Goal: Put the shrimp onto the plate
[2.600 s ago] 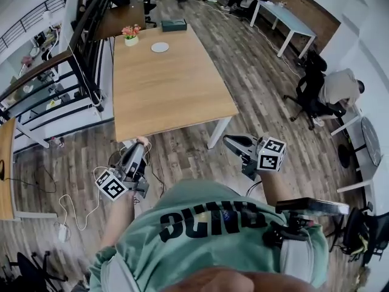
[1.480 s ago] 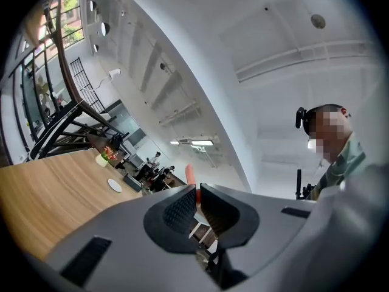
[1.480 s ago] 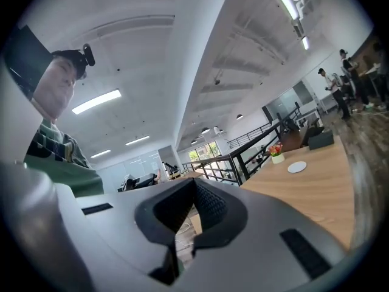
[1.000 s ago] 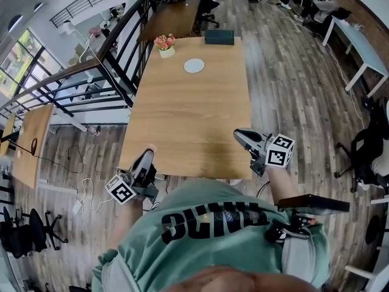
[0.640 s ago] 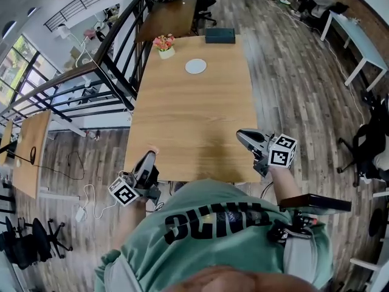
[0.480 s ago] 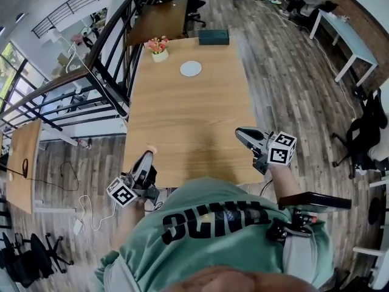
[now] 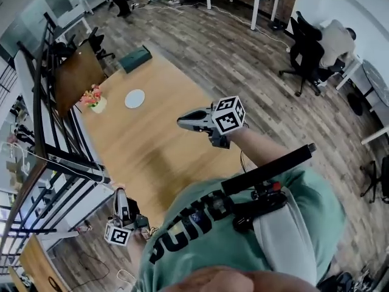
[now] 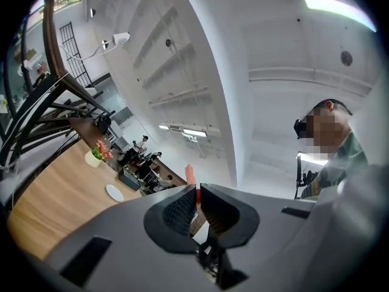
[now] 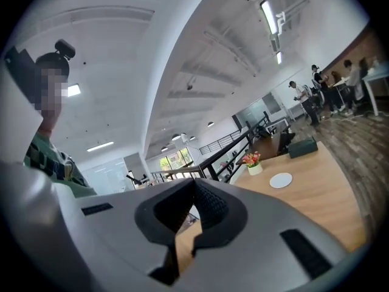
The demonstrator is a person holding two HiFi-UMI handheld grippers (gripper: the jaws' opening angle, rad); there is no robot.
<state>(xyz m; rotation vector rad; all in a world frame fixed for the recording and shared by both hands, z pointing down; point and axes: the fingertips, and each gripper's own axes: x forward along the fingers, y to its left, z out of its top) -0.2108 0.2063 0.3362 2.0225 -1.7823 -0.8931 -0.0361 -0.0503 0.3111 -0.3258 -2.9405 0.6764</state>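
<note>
A small white plate lies empty toward the far end of the long wooden table; it also shows in the left gripper view as the plate and in the right gripper view as the plate. My left gripper hangs low, off the table's near corner, shut on a pink-orange shrimp that sticks up between its jaws. My right gripper is held above the middle of the table, pointing toward the plate. Its jaws meet with nothing between them.
A pot of pink flowers stands left of the plate, and a dark green box lies at the table's far end. A black railing runs along the table's left side. Office chairs and a seated person are at the right.
The view has swung round, so the table now runs diagonally. My right gripper has risen and moved out over the table. The left gripper stays low, shut on the shrimp.
</note>
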